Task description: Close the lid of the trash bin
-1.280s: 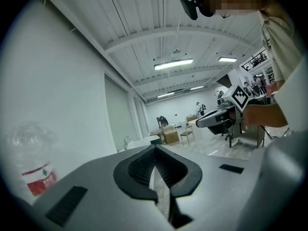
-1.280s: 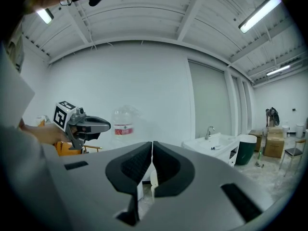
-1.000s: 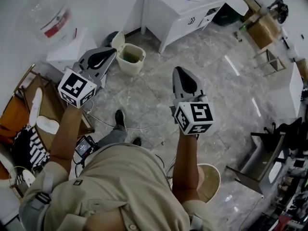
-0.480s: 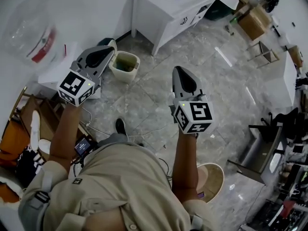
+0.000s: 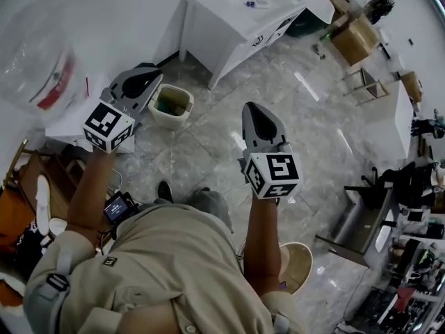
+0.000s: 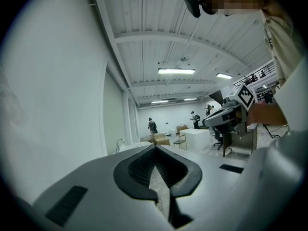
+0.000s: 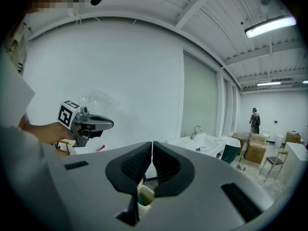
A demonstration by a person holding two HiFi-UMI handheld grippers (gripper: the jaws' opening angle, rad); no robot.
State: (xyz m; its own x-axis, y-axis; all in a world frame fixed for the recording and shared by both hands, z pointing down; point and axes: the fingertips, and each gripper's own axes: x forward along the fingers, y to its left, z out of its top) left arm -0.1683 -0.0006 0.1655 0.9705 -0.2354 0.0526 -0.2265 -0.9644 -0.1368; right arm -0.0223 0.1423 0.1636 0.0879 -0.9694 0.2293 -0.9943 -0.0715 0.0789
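Left tool (image 6: pixel 155 149): jaws pressed together at the tips, nothing between them; held up over the floor, tips just over the far-left side of the trash bin in the head view.
Right tool (image 7: pixel 152 147): jaws together but for a hairline slit, empty; held out in front of the body, well to the right of the bin, pointing away from the person.
Trash bin (image 5: pixel 171 122): cream, upright on the floor, between the white tabletop and a white box at the left; mouth uncovered, dark greenish inside showing; also glimpsed low between the jaw roots in the right gripper view.
Lid: hidden behind the left tool in the head view; position not readable.
Floor (image 5: pixel 313 124): grey marble tiles.
White tabletop (image 5: pixel 229 9): beyond the bin, a small item lying on it.
Water jug (image 5: pixel 42 68): large, clear, red label, on the white box (image 5: pixel 73 120) at the left.
Person (image 5: pixel 167 270): beige shirt, bare forearms, one marker cube above each hand.
Stool (image 5: pixel 300 264): round, wooden, beside the right elbow.
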